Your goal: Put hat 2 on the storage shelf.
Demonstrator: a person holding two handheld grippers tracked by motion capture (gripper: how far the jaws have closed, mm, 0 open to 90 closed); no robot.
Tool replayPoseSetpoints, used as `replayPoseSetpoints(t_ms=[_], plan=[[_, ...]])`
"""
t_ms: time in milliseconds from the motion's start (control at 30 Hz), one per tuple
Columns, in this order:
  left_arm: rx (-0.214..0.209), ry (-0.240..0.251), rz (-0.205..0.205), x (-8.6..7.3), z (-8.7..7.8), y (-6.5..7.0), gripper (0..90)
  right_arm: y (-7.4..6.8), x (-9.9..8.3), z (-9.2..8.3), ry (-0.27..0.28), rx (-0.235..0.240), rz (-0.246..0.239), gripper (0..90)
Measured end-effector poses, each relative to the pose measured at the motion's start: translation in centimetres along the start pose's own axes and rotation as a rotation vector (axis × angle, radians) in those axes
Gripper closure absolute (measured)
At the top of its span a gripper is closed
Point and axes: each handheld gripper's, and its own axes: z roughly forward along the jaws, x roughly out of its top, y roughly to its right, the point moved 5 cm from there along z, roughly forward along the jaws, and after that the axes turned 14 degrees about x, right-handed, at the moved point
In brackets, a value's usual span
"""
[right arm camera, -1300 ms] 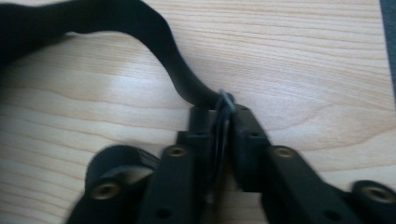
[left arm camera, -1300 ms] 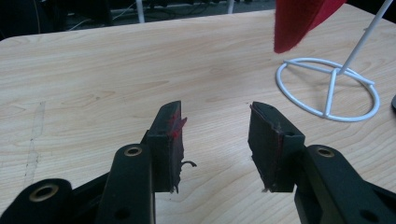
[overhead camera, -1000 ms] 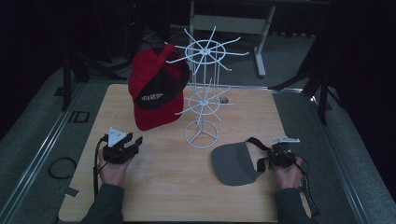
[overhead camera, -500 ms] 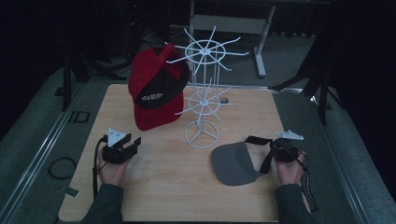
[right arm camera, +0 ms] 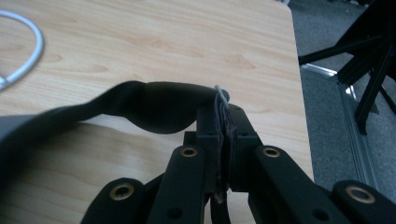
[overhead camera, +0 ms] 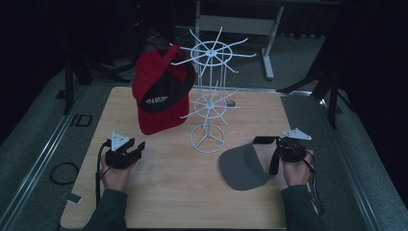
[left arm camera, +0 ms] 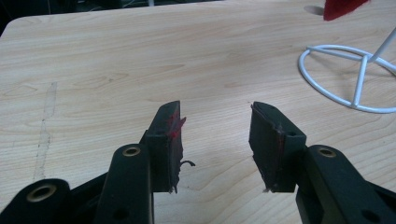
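A grey visor cap lies on the wooden table at the front right, its brim on the wood. Its black strap rises off the table to my right gripper, which is shut on it. In the right gripper view the strap arches left from the pinched jaws of the right gripper. My left gripper rests at the front left, open, with bare wood between the jaws of the left gripper. A red cap hangs on the white wire rack.
The rack's round base stands mid-table between my two hands; its ring lies just right of the left gripper's jaws. Grey floor and black stand legs lie beyond the table's right edge. A cable loop lies left of the table.
My right gripper has risen with the black strap in it, lifting the back of the grey visor while the brim stays on the table. The left gripper has kept still.
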Motion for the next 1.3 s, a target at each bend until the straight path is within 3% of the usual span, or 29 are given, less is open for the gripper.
replayPoseSetpoints(t_ms=[833, 967, 1300], plan=[[0.015, 0.001, 0.008, -0.1, 0.1, 0.1, 53.5, -0.5, 5.1, -2.2, 0.099, -0.017, -0.076, 86.5], [0.024, 0.005, 0.011, -0.2, 0.1, 0.1, 53.0, -1.1, 6.2, -2.8, 0.123, -0.013, -0.099, 86.5], [0.035, 0.013, 0.009, -0.1, 0.1, 0.0, 52.7, -1.9, 8.2, -3.6, 0.18, 0.009, -0.105, 86.5]])
